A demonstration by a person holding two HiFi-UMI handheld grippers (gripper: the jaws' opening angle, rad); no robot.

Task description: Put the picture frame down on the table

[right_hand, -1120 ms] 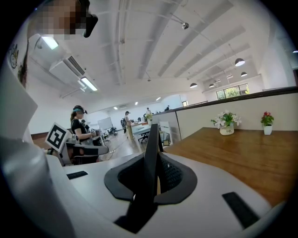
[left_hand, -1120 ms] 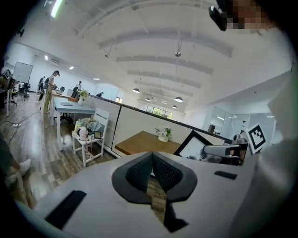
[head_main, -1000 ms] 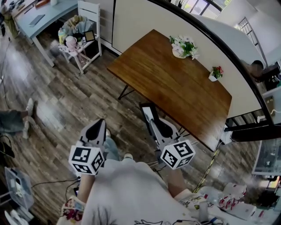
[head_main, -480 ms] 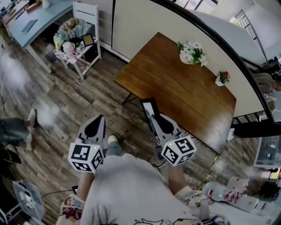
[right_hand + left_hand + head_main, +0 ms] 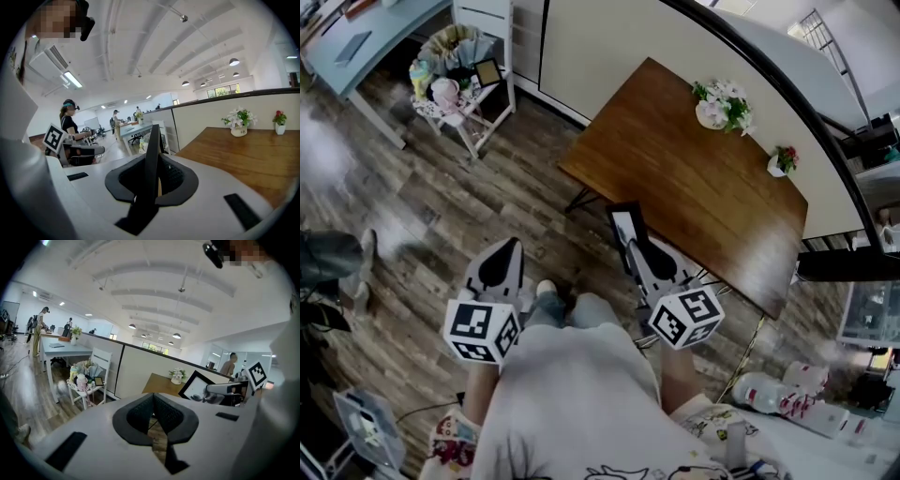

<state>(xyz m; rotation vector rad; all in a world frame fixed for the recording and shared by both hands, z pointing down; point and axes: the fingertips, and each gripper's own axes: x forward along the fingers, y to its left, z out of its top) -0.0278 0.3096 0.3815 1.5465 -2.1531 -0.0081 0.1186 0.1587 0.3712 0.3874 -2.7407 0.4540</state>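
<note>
Edgewise, picture frame (image 5: 625,232) points lengthwise toward table (image 5: 675,169).

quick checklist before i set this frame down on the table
1. Grip on the picture frame: ok, the right gripper jaws clamp its edge.
2. Frame over the table: not ok, it looks just short of the near edge.
3. Bare landing spot: ok, the near half of the tabletop is bare.
4. White flowers and red plant out of the way: ok, both stand along the far edge.
5. Left gripper free: ok, shut on nothing.
</note>
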